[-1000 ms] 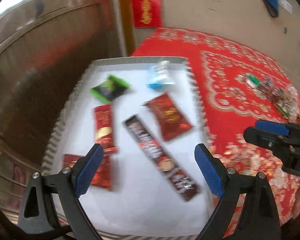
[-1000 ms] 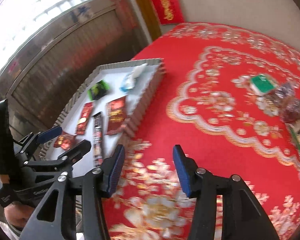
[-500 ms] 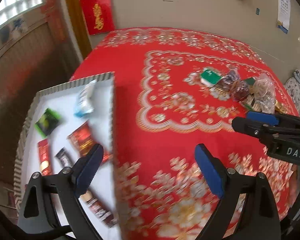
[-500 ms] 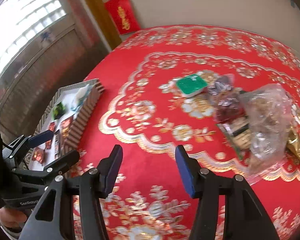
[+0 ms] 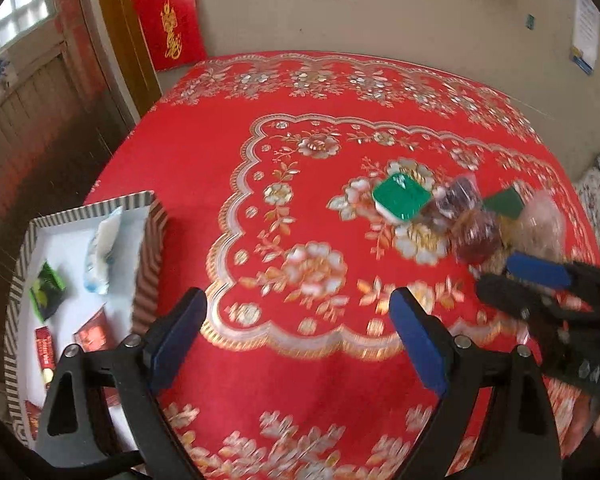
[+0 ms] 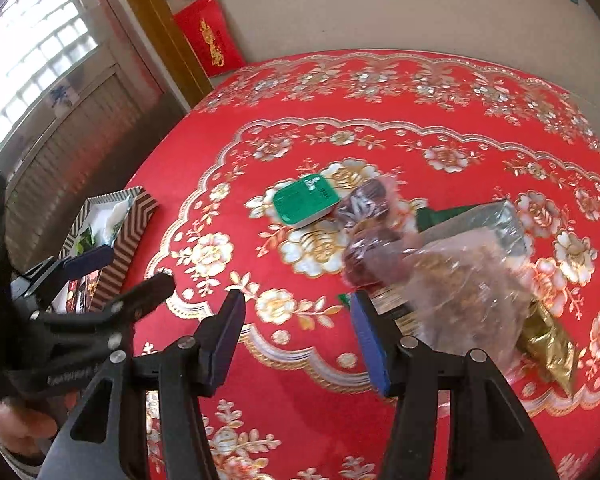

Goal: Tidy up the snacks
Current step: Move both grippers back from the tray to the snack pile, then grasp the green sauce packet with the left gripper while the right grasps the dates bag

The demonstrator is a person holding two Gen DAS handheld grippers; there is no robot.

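Your left tool (image 5: 298, 332) hangs over the bench (image 5: 204, 152), which is covered in a red cloth with gold and white flowers, and its blue pads stand wide apart with nothing but cloth between them. Your right tool (image 6: 298, 334) has its pads about half as far apart, also empty, over the scalloped gold border of the cloth. The loose snacks lie in a heap toward the right of the bench: a green-topped packet (image 6: 305, 199) at the near-left edge of the heap, two dark red wrapped sweets (image 6: 370, 254) just beside it and touching one another, a clear bag of brownish pieces (image 6: 466, 292) sprawled over the rest, a dark green packet (image 5: 504, 202) behind, and a gold wrapper (image 6: 550, 338) poking out at the far right. The right tool's right pad sits just in front of the clear bag, close to it but not pressing on it. At the left edge of the bench rests the tray (image 5: 150, 236) with its zigzag-striped wall and white floor; in it lie a pale blue and white packet (image 5: 100, 252), a small green packet (image 5: 46, 290) and several red packets (image 5: 94, 334) nearer you. The tray is well apart from the heap. In the left wrist view the right tool shows at the right edge, blurred, next to the heap.
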